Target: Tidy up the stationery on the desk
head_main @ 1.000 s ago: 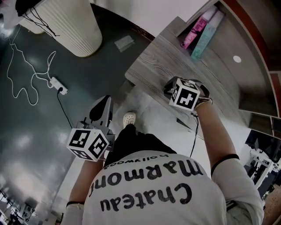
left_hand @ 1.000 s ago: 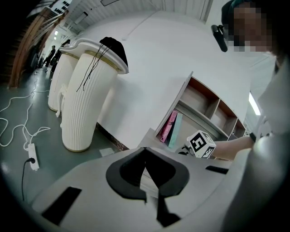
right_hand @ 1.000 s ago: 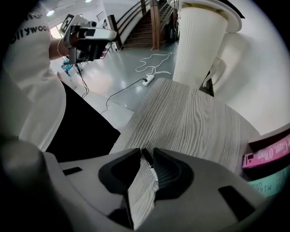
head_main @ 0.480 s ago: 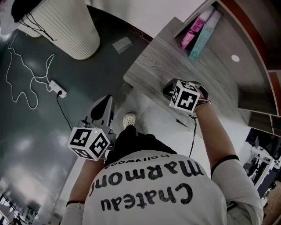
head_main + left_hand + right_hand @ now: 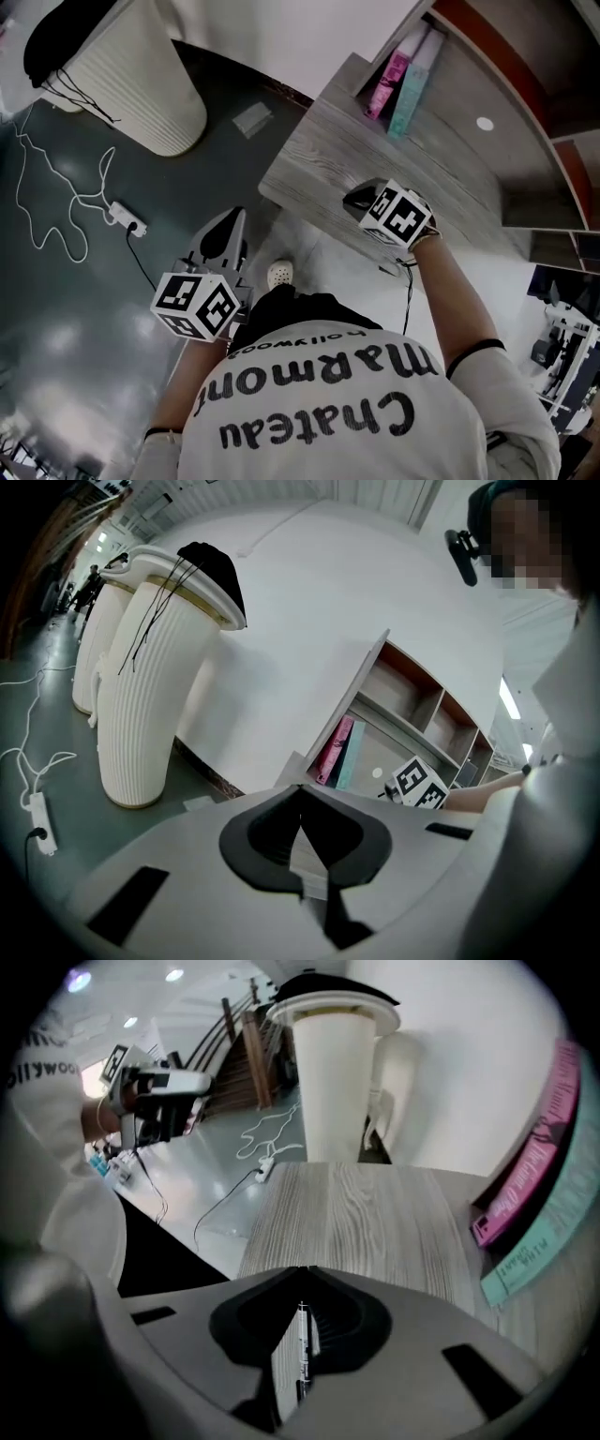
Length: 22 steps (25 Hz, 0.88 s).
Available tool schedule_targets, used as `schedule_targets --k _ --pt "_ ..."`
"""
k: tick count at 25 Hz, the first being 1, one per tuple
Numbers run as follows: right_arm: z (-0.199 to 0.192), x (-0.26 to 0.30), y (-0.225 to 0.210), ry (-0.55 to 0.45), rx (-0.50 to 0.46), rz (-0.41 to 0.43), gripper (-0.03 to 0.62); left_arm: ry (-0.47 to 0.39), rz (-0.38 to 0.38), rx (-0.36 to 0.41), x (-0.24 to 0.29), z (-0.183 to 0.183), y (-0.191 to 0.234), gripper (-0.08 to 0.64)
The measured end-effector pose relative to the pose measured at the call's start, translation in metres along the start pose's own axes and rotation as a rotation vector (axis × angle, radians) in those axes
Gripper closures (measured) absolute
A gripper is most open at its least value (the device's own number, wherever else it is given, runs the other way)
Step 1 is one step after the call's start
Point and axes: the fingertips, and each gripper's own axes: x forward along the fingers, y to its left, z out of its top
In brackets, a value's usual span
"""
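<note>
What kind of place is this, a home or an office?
Probably an office or studio, not a home. A grey wood-grain desk with a shelf holds a pink book and a teal book; a white power strip trails cable over the polished grey floor near a tall white ribbed column.

Desk bare, books at back

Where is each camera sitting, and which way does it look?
Head view: on the person's head, facing steeply down at the desk and floor; shows shirt, arms, left gripper, right gripper.
Left gripper view: on the left gripper, facing past its shut jaws toward desk and shelves; shows shirt, right arm.
Right gripper view: on the right gripper, facing across the desk, jaws shut on a thin white stick; shows shirt.
Shared: all three show the pink book.
</note>
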Motion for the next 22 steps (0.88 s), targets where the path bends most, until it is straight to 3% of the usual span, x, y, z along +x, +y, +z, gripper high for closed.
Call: schedule_targets --k 6,11,14,18,22 --pt "0.025 -0.061 -0.038 -0.329 0.331 -0.124 0.548 -0.011 -0.102 0.052 0.027 0.028 -0.027 0.546" --pt "0.026 -0.134 -0.064 -0.595 0.533 -0.257 0.549 -0.005 -0.178 0.090 0.051 0.045 -0.055 0.546" --pt "0.012 -0.176 -0.073 -0.686 0.631 -0.372 0.549 0.013 -0.227 0.131 0.070 0.053 -0.075 0.546" --pt "-0.012 -0.224 -0.073 -0.757 0.693 -0.528 0.549 0.075 -0.290 0.186 0.098 0.049 -0.109 0.546" --pt "-0.050 -0.267 -0.066 -0.814 0.753 -0.665 0.549 0.121 -0.425 0.238 0.123 0.042 -0.161 0.546"
